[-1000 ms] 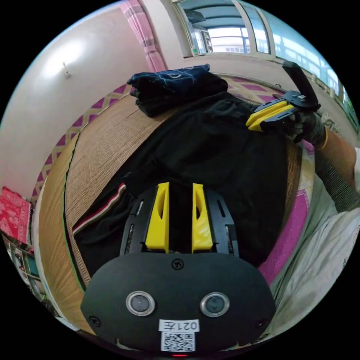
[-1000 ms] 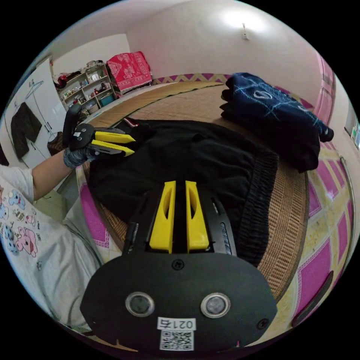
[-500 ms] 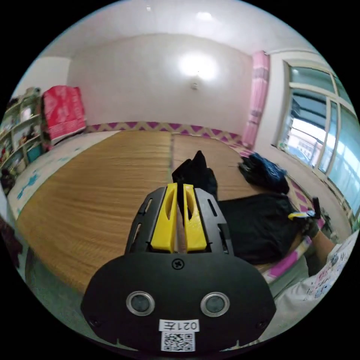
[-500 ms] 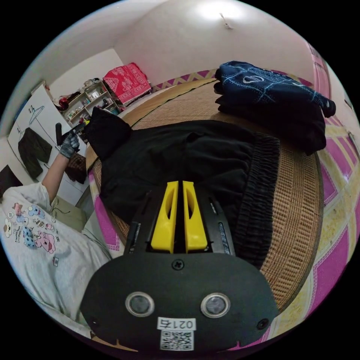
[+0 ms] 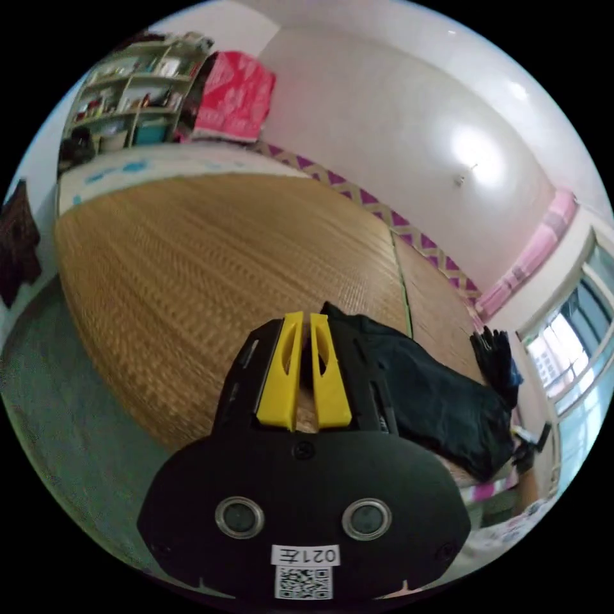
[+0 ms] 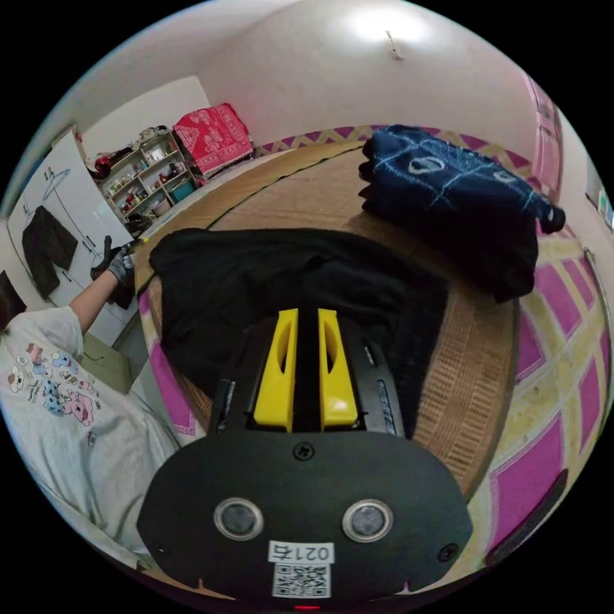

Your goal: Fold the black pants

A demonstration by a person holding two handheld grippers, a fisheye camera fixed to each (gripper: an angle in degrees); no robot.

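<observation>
Across the woven mat (image 6: 486, 358), the black pants (image 6: 281, 281) lie spread flat, filling the centre of the right gripper view and stretching toward the lower right of the left gripper view. The left tongs (image 5: 304, 364) are drawn nearly together with a thin strip of dark cloth between them, apparently pinching one end of the pants to pull the fabric taut; whether both jaws truly press on it cannot be told. The right tongs (image 6: 306, 364) sit close together over the near edge of the pants, likely pinning or gripping it, though the hold itself is hidden. A folded navy garment (image 6: 454, 192) rests at upper right, apart from the pants.
</observation>
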